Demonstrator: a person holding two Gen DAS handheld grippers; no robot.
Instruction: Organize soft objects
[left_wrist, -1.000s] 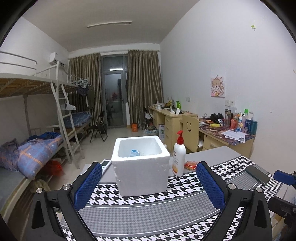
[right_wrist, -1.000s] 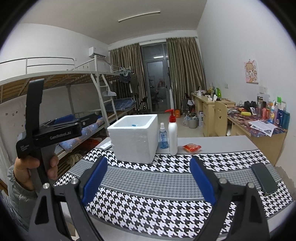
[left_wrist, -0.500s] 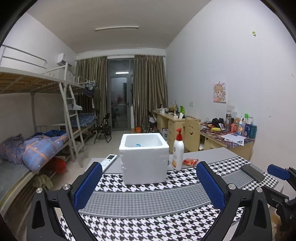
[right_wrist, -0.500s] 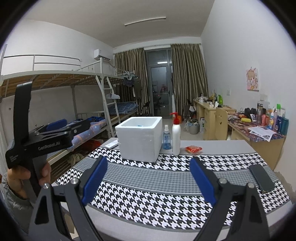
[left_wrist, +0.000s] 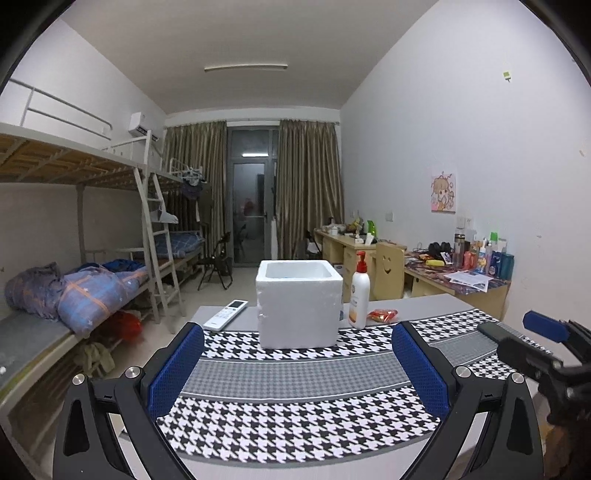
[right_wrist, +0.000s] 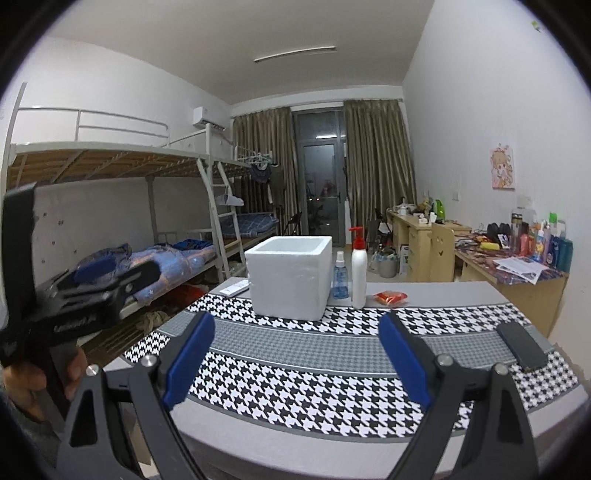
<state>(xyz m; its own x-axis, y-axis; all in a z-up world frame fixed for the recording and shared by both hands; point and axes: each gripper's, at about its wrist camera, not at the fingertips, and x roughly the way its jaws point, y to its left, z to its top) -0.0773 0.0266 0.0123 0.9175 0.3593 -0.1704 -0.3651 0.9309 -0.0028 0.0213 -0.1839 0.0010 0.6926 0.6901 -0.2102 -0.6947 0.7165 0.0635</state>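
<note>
A white foam box (left_wrist: 298, 302) (right_wrist: 290, 278) stands open-topped on the far part of the table; its inside is hidden from here. To its right lies a small orange-red soft packet (left_wrist: 382, 314) (right_wrist: 389, 297). My left gripper (left_wrist: 297, 373) is open over the near table edge, well short of the box, with nothing between its blue pads. My right gripper (right_wrist: 295, 360) is also open and empty, at the near edge. The left gripper's body (right_wrist: 70, 295) shows at the left of the right wrist view, held by a hand (right_wrist: 40, 384).
A white pump bottle (left_wrist: 359, 293) (right_wrist: 358, 269) and a small blue spray bottle (right_wrist: 340, 277) stand right of the box. A remote (left_wrist: 226, 314) lies left of it, a dark phone (right_wrist: 521, 347) at the right. The houndstooth cloth (right_wrist: 314, 376) covers the table. Bunk beds stand left, desks right.
Both grippers have drawn back and sunk lower, so the box looks smaller and its inside no longer shows. Both stay open.
</note>
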